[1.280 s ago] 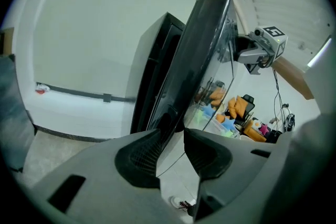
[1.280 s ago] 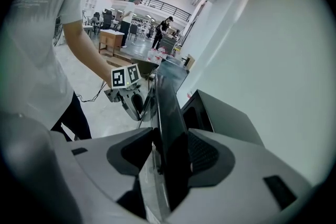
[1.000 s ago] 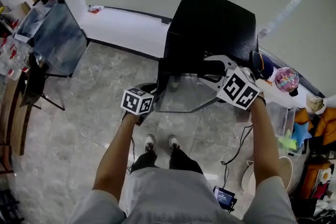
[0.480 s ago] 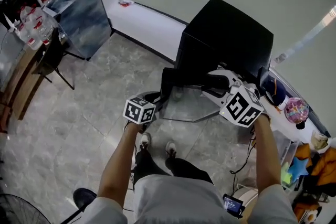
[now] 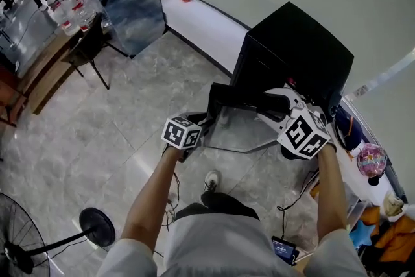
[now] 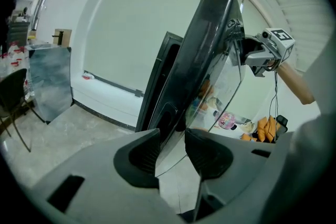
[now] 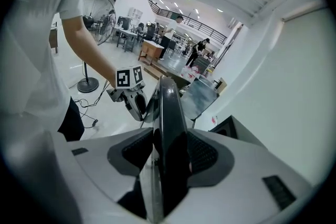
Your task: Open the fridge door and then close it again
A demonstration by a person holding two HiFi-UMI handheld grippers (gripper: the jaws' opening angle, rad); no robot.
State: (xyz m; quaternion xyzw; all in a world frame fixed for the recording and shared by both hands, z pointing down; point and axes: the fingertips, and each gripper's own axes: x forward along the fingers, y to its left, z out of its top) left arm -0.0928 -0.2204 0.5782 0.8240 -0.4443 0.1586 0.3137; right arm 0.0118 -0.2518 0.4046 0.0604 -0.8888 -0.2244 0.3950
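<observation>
Door (image 5: 237, 130) stood swung open off the fridge (image 5: 298, 48), right tongs (image 7: 169, 139) clamped on its edge, left tongs (image 6: 172, 139) just easing apart with the lower edge loose between them — if the right grip slipped on that glossy frame, the door could swing free and slam.

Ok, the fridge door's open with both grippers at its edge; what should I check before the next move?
1. Fridge door swung away from the fridge: ok.
2. Right gripper clamped on the door's edge: ok.
3. Left gripper holding the door: not ok. Its fingers have just been opening, and the door's edge sits between them unpinched.
4. Door's path back to the fridge free: cannot tell, the inside is hidden.
</observation>
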